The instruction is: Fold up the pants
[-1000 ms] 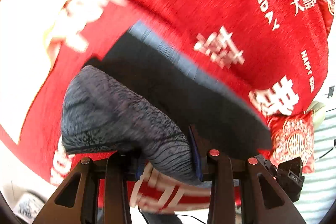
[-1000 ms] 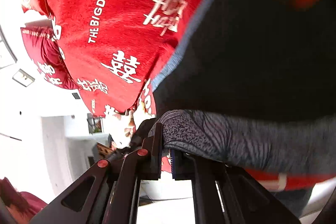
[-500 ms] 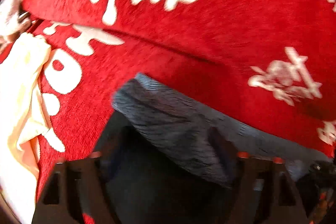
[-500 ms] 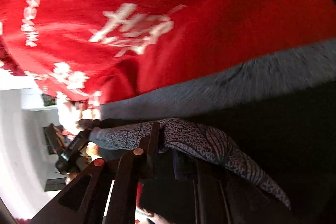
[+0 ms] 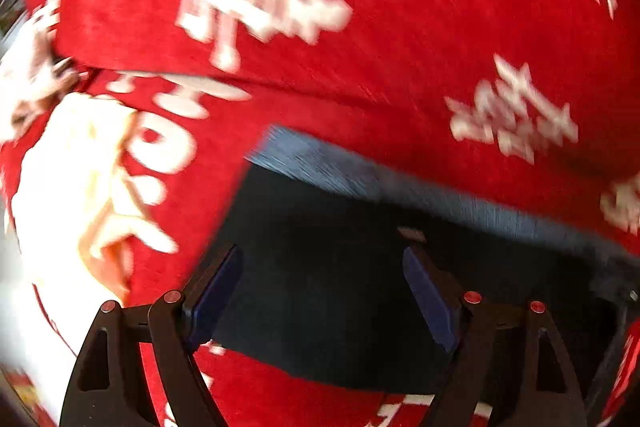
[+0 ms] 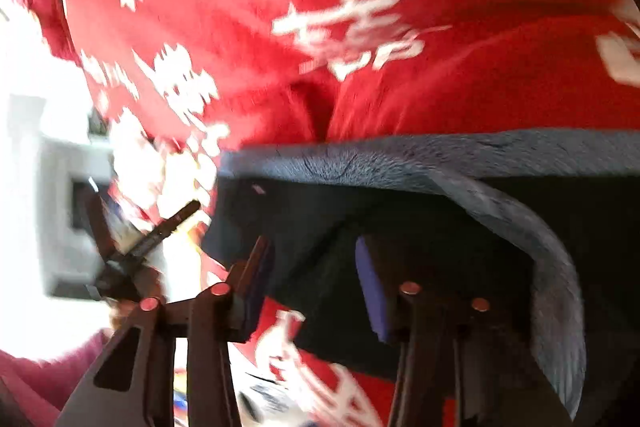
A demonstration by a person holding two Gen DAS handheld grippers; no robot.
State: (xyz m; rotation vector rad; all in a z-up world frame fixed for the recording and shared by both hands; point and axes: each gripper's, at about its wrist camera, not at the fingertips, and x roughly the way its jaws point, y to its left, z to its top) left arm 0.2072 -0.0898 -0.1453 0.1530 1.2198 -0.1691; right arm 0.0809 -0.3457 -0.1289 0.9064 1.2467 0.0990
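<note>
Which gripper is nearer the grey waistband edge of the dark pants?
Right. The right gripper, fingers opening and empty, sits just below the grey waistband edge. The left gripper, open, hangs over the dark pants, farther from it.

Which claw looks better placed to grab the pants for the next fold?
Probably right. The right claw, jaws opening with nothing pinched, hangs beside the pants' curled-up grey band, an easy edge. The left claw is open over flat cloth.
</note>
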